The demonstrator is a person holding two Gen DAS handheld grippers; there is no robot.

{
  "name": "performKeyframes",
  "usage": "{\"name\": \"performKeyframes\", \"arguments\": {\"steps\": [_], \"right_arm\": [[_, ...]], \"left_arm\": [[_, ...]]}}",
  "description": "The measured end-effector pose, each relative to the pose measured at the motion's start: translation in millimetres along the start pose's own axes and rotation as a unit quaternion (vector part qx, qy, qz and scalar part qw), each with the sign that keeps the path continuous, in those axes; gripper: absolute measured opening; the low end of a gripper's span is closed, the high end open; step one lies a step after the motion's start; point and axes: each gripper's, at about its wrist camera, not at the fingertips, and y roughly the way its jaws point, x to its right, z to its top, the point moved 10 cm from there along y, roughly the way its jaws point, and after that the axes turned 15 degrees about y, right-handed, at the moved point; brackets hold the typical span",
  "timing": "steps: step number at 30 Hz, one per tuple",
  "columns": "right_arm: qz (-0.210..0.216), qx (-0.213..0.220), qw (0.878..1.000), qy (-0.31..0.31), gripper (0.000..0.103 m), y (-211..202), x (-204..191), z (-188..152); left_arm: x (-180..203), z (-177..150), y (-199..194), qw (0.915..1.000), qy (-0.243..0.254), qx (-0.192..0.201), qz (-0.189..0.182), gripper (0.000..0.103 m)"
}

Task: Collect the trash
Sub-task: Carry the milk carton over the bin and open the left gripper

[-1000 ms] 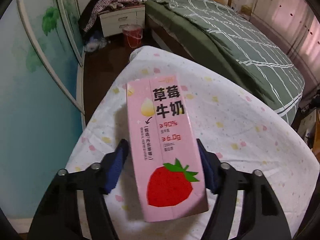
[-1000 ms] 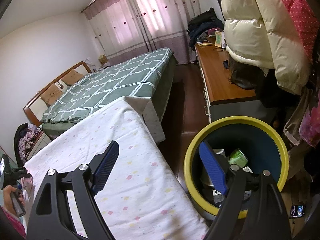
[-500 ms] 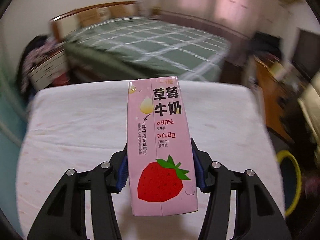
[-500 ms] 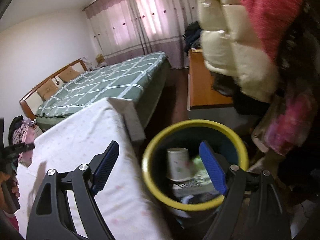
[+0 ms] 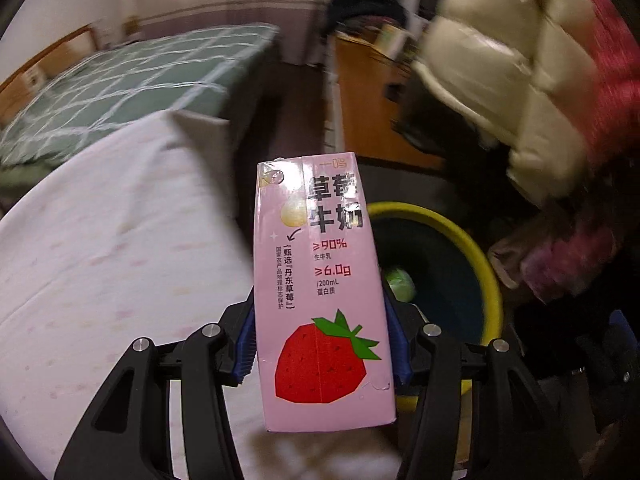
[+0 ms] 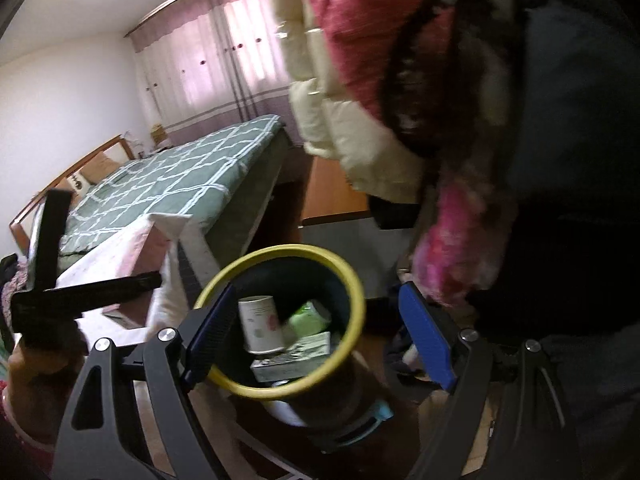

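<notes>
A pink strawberry-milk carton (image 5: 320,280) stands upright between the blue pads of my left gripper (image 5: 323,344), which is shut on its lower half. Behind and right of the carton is the trash bin (image 5: 472,240), yellow-rimmed and dark inside, with a green wad (image 5: 398,286) in it. My right gripper (image 6: 320,328) hangs open and empty above the same bin (image 6: 352,280). Between its fingers I see a paper cup (image 6: 260,324), a green packet (image 6: 308,316) and a flat box (image 6: 296,356) in the bin. A hand (image 6: 36,364) holds the left tool at the far left.
A table with a white dotted cloth (image 5: 100,240) sits left of the bin. Beyond it is a bed with a green checked cover (image 6: 180,168). A wooden desk (image 5: 360,92) stands behind the bin. Cream and red puffy jackets (image 6: 360,60) hang close above it on the right.
The left gripper's pads closed onto the carton and swung it right, from over the table to the bin's edge. The right gripper shifted until the bin sits between its fingers.
</notes>
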Motion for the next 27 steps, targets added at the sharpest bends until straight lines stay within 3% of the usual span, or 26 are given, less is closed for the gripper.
{"name": "performKeyframes", "arguments": {"steps": [4, 8, 9, 10, 11, 13, 15, 17, 21, 24, 27], "right_arm": [[-0.014, 0.007, 1.000, 0.010, 0.078, -5.6, 17.8, 5.5], [-0.021, 0.016, 1.000, 0.015, 0.078, -11.1, 27.5, 10.6], [-0.021, 0.017, 0.999, 0.016, 0.078, -12.0, 29.4, 11.0], [-0.022, 0.018, 0.999, 0.016, 0.078, -12.9, 28.7, 11.2], [-0.023, 0.019, 0.999, 0.017, 0.078, -13.7, 29.1, 11.5], [-0.021, 0.019, 0.999, 0.017, 0.078, -15.5, 27.8, 10.9], [-0.015, 0.016, 1.000, 0.013, 0.078, -15.5, 21.8, 9.6], [-0.006, 0.012, 1.000, 0.004, 0.078, -16.6, 13.7, 7.6], [0.021, 0.001, 1.000, -0.019, 0.078, -17.7, -14.2, -2.1], [0.042, -0.009, 0.998, -0.041, 0.078, -20.9, -38.1, -13.5], [0.062, -0.015, 0.996, -0.061, 0.078, -27.6, -61.9, -24.6]], "left_arm": [[42.4, 12.3, 23.7, 0.9995, 0.020, -0.012, -0.022, 0.053], [51.6, 19.2, 43.2, 0.9987, 0.036, -0.023, -0.026, 0.054], [55.4, 19.8, 47.7, 0.9985, 0.037, -0.027, -0.029, 0.058], [58.5, 20.6, 49.9, 0.9985, 0.039, -0.029, -0.026, 0.077], [58.4, 22.4, 49.8, 0.9987, 0.039, -0.025, -0.022, 0.086], [54.7, 22.0, 42.7, 0.9992, 0.037, -0.013, -0.013, 0.086], [44.3, 17.1, 21.4, 0.9995, 0.030, 0.005, -0.012, 0.087], [25.6, 9.1, -17.6, 0.9990, 0.018, 0.040, 0.000, 0.096], [-18.1, -14.9, -96.1, 0.9928, 0.001, 0.105, 0.058, 0.098], [-58.8, -53.9, -159.4, 0.9825, -0.027, 0.138, 0.122, 0.098], [-90.8, -102.6, -207.4, 0.9755, -0.068, 0.147, 0.149, 0.098]]}}
